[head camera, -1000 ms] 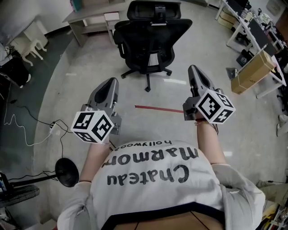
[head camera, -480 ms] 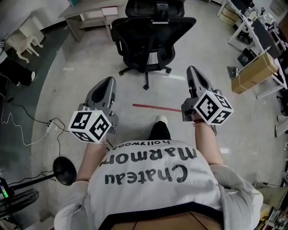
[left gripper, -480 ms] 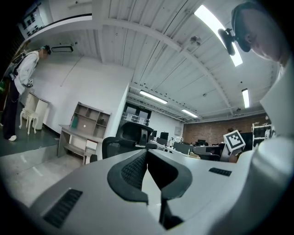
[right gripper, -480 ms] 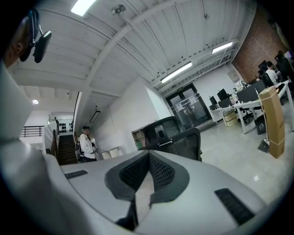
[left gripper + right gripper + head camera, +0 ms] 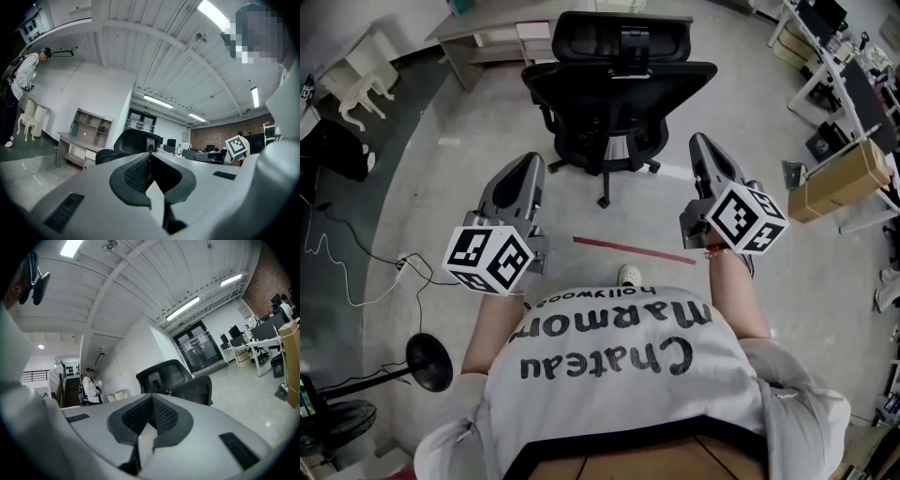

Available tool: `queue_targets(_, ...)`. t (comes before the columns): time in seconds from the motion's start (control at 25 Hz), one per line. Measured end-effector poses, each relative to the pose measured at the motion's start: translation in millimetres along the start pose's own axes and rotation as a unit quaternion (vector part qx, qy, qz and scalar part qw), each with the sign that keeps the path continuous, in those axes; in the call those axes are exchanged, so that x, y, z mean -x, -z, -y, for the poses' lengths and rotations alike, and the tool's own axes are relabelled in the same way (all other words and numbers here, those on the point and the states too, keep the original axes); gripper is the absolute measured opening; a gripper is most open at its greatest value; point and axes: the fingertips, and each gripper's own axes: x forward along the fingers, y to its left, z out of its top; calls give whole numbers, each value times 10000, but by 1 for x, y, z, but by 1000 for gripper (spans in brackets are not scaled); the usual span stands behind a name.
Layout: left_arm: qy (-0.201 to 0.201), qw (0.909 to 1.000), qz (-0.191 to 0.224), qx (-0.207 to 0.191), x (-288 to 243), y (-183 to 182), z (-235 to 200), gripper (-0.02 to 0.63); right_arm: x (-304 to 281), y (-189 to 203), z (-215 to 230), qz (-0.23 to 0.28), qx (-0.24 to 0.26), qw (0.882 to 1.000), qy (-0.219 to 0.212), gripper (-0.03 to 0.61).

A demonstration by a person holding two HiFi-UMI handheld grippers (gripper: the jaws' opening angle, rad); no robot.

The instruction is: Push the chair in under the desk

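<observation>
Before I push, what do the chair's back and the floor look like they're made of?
Chair: black and matte. The back looks like mesh on a plastic frame, since it looks see-through in the right gripper view, though I can't be sure. Floor: smooth and pale grey with faint sheen, probably polished concrete or a sealed coating.

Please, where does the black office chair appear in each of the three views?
Head view: chair at top centre.
Left gripper view: chair just left of centre.
Right gripper view: chair just right of centre.
Shared landmark: the chair's headrest, seen in all three.
</observation>
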Motion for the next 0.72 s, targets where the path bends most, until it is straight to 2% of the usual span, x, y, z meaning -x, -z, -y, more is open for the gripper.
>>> queue_targets(0.2,-117,9999,66,-45,-46,-3,-6,17,-40,-22,33,-9,70,9999,-87,8)
queue_targets(0.32,-242,9996,107,100,-71,-2,-12,18,-61,-29,49,-98,115,9997,-182,9)
queue_targets(0.44,-224,9994,176,218,-95,-4,-11,17,-77,-40,62,-127,161,9993,-297,9)
queue_targets(0.72,-192,9994,235,160,-130,-4,-1,18,-103,-49,85,-127,152,9985,-509,9)
